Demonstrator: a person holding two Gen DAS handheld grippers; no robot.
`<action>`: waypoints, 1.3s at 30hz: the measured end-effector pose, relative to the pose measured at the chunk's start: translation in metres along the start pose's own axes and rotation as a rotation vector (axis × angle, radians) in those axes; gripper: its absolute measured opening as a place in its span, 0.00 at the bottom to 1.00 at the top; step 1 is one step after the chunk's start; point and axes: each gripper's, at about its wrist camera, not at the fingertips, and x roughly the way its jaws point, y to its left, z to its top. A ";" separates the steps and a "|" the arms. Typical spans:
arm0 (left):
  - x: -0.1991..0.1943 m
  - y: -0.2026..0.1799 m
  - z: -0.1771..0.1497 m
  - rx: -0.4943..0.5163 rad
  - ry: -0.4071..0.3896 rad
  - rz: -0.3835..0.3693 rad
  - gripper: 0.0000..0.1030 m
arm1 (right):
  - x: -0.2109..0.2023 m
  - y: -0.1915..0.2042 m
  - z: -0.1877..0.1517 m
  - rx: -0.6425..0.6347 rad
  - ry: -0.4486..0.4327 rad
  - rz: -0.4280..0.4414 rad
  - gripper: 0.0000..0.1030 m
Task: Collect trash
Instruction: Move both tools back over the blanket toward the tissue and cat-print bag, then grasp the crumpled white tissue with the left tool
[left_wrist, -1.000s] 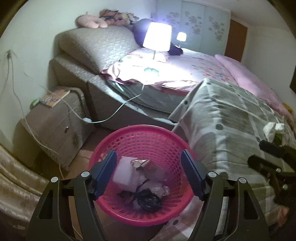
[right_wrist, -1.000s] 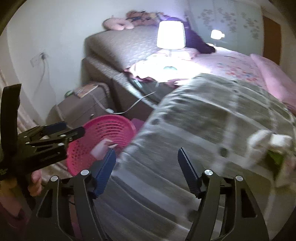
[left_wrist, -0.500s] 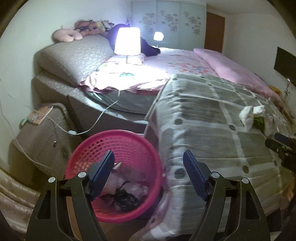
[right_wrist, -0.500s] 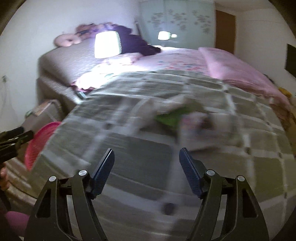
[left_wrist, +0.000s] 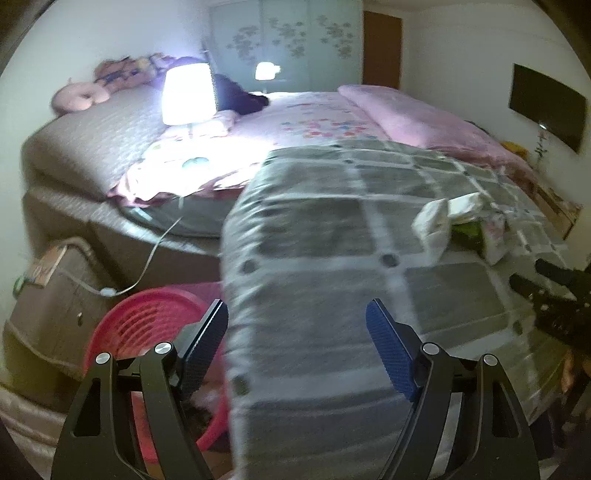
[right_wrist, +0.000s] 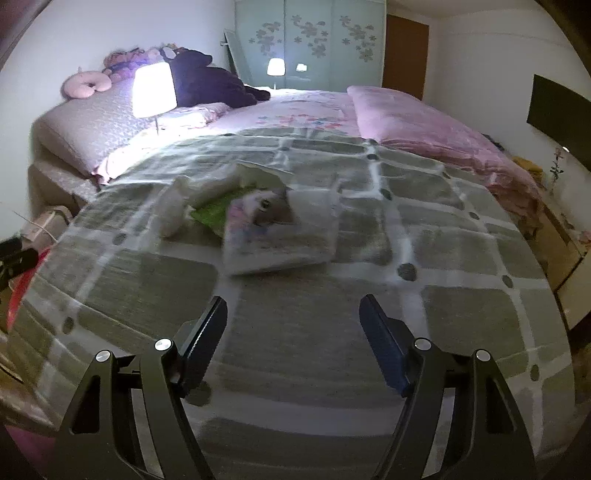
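Observation:
A heap of trash lies on the grey checked blanket (right_wrist: 303, 314): a white crumpled tissue (right_wrist: 173, 210), a green wrapper (right_wrist: 216, 210) and a flat printed packet (right_wrist: 280, 236). My right gripper (right_wrist: 293, 332) is open and empty, a short way in front of the packet. The heap also shows in the left wrist view (left_wrist: 461, 225) at the right. My left gripper (left_wrist: 297, 343) is open and empty above the blanket's left edge. The pink trash basket (left_wrist: 147, 325) stands on the floor at lower left, with trash inside, partly hidden by the left finger.
A lit lamp (left_wrist: 188, 94) stands on the bed beside a grey headboard cushion (left_wrist: 92, 136). A bedside cabinet (left_wrist: 48, 295) with a white cable stands left of the basket. Pink bedding (right_wrist: 424, 122) lies beyond the blanket. A dark screen (left_wrist: 546, 105) hangs on the right wall.
Both grippers have swung to the right, away from the basket and over the blanket. The trash heap now sits straight ahead of the right gripper. Both stay open.

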 end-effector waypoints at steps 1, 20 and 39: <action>0.003 -0.007 0.004 0.010 -0.001 -0.013 0.72 | 0.001 -0.002 -0.001 0.003 0.003 -0.001 0.69; 0.066 -0.103 0.046 0.206 0.025 -0.144 0.72 | 0.008 -0.012 -0.007 0.037 0.051 0.030 0.89; 0.073 -0.102 0.053 0.181 0.041 -0.191 0.28 | 0.008 -0.013 -0.007 0.037 0.052 0.031 0.89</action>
